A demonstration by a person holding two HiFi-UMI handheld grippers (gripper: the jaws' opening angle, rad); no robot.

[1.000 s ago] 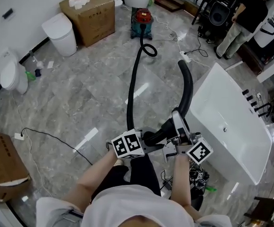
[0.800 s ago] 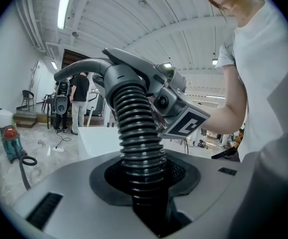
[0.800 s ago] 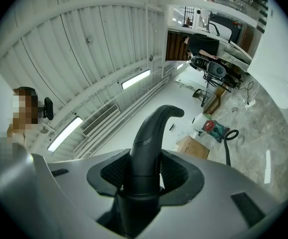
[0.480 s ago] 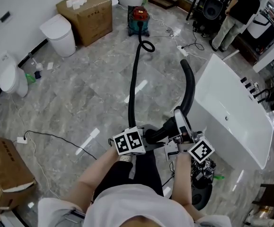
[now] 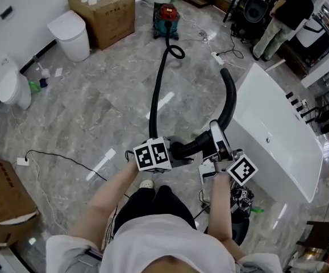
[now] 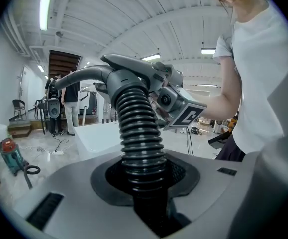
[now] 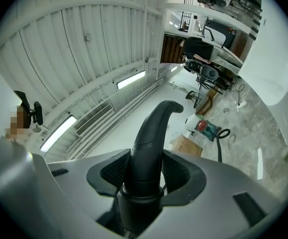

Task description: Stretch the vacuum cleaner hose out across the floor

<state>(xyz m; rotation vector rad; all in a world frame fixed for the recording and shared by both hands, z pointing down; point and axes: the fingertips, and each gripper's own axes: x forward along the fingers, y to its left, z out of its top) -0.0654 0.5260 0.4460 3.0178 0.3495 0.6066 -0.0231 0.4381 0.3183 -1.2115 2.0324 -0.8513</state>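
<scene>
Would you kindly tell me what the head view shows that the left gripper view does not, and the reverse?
Head view only: the cardboard box by the wall and the hose making its long run over the floor. Left gripper view only: the ceiling lights and a close look at the left claw shut on the hose's ribbed end. Both: the red vacuum cleaner and the white bathtub.
</scene>
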